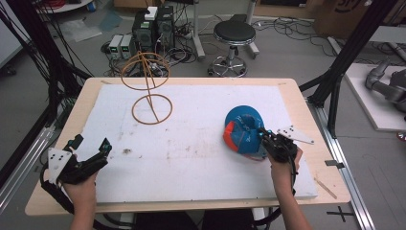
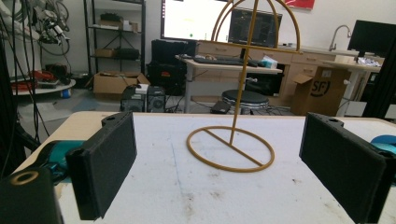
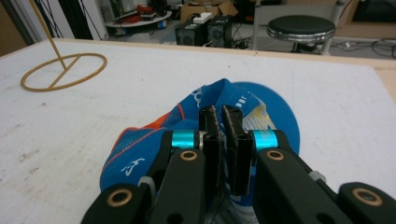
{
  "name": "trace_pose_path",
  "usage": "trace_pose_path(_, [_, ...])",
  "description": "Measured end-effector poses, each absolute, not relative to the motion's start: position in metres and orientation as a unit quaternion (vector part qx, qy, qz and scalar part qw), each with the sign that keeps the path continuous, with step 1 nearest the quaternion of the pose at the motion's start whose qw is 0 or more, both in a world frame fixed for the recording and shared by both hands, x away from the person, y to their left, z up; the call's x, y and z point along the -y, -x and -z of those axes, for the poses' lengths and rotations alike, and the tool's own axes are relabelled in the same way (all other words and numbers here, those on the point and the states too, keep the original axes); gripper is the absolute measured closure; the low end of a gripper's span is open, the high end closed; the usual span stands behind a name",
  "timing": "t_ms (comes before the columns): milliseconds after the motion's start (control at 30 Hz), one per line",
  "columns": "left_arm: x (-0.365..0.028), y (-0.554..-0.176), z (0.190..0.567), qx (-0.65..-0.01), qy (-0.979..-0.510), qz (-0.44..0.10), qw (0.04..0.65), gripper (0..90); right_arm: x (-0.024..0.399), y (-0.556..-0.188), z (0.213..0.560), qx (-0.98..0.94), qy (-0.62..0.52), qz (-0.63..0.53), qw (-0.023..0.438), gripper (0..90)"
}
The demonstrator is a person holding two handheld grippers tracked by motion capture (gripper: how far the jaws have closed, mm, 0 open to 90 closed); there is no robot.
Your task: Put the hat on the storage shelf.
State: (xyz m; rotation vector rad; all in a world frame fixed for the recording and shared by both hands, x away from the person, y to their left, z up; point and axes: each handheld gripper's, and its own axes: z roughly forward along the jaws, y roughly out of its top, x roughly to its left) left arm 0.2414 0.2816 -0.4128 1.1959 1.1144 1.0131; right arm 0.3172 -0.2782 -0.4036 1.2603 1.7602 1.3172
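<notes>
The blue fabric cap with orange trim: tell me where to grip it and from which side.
Grip the blue fabric cap with orange trim at the crumpled crown edge nearest the person, approaching from that side. The soft fabric bunches there into a thin fold. The right tool already pinches it.

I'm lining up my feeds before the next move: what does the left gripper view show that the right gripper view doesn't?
Left gripper view alone: the left gripper with its jaws wide apart and nothing between them, the full upright of the wire stand with its hoops, plus monitors and a desk behind. Right gripper view alone: the right gripper shut on the blue cap, pinching its fabric, the brim flat on the table. Both share: the stand's base ring, the white table, the black stool, and an edge of the cap at the left view's right border.
</notes>
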Motion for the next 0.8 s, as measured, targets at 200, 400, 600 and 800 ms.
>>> trace_pose_path(200, [-0.281,-0.241,0.413,-0.474,-0.512,-0.432,0.571,11.4,0.280,-0.315,0.394,-0.650,-0.471,-0.512,0.306,87.7])
trace_pose_path(400, [-0.280,-0.241,0.413,-0.473,-0.515,-0.430,0.571,11.6,0.280,-0.314,0.379,-0.639,-0.463,-0.529,0.312,87.7])
trace_pose_path(600, [-0.279,-0.241,0.413,-0.473,-0.514,-0.430,0.572,11.7,0.277,-0.314,0.369,-0.628,-0.458,-0.543,0.320,87.7])
trace_pose_path(800, [-0.278,-0.241,0.413,-0.472,-0.518,-0.429,0.571,11.7,0.275,-0.314,0.361,-0.624,-0.452,-0.546,0.328,87.6])
